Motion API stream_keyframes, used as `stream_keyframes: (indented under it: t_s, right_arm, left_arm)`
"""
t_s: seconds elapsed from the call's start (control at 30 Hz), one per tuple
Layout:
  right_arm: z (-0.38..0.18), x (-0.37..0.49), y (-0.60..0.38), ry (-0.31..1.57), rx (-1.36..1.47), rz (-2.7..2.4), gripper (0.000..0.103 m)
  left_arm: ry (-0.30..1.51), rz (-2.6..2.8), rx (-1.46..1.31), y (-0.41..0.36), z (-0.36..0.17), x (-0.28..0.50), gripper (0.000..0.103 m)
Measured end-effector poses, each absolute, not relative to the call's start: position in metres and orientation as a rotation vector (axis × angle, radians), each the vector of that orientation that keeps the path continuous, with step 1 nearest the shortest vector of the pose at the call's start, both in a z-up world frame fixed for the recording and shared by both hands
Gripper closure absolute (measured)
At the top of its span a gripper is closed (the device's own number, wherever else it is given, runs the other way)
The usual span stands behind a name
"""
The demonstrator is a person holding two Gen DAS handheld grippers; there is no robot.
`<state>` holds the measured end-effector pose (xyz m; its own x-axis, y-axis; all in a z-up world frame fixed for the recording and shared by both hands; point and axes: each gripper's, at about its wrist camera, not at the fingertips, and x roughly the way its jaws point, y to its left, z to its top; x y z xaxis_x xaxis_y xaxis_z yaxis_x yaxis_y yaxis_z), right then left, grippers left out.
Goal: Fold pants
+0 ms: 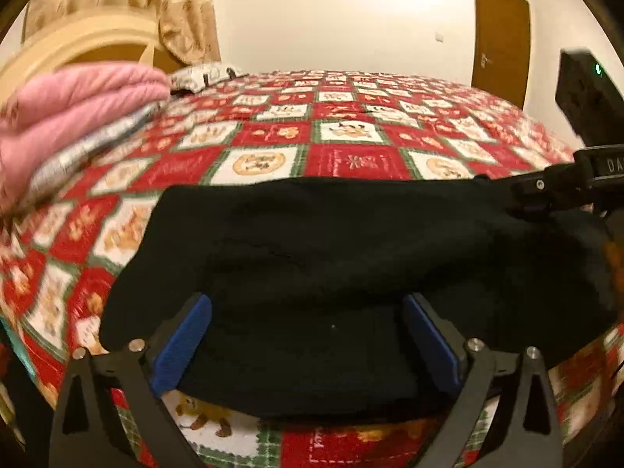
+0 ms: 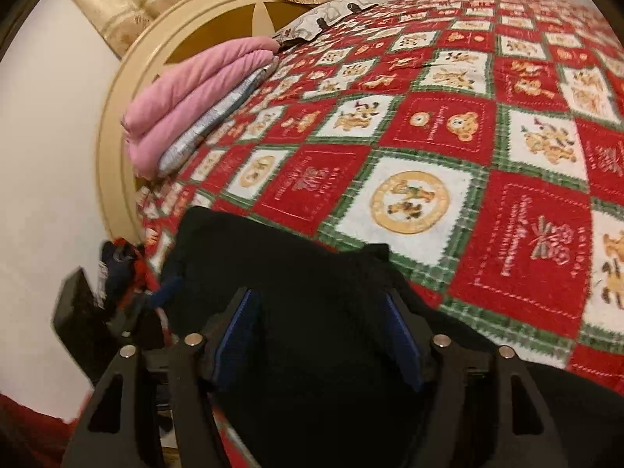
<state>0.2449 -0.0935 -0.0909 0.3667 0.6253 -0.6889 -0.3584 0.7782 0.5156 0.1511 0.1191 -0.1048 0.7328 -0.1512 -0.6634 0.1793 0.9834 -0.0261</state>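
The black pants (image 1: 331,273) are spread along the bed's (image 1: 351,124) near edge; the left gripper (image 1: 308,339) and right gripper (image 2: 321,335) are held wide apart, astride the cloth, nothing clamped

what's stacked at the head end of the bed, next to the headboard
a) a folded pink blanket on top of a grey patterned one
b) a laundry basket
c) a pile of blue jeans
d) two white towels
a: the right wrist view shows a folded pink blanket lying on a grey patterned layer, on the red checked bedspread by the cream headboard, beyond the black pants.
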Motion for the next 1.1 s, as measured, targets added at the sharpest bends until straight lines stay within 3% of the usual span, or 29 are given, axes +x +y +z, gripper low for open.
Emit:
stream_keyframes:
  t_s: [0.43, 0.6, 0.67, 0.8, 1.1]
  right_arm:
    - [-0.094, 0.28, -0.083, 1.014, 0.315, 0.669, 0.033]
    - [-0.077, 0.304, -0.153, 0.894, 0.433, 0.414, 0.033]
    - [-0.065, 0.292, -0.183, 0.857, 0.54, 0.414, 0.033]
    - [-0.049, 0.238, -0.192, 0.832, 0.453, 0.391, 0.033]
    - [-0.075, 0.099, -0.298, 0.801, 0.557, 0.109, 0.033]
  left_arm:
    - [0.733, -0.183, 0.056, 0.116, -0.107, 0.153, 0.0]
    - [0.741, -0.198, 0.069, 0.117, -0.107, 0.151, 0.0]
    - [0.736, -0.199, 0.076, 0.117, -0.108, 0.15, 0.0]
    - [0.724, -0.192, 0.069, 0.117, -0.108, 0.148, 0.0]
    - [0.735, -0.18, -0.021, 0.12, -0.095, 0.143, 0.0]
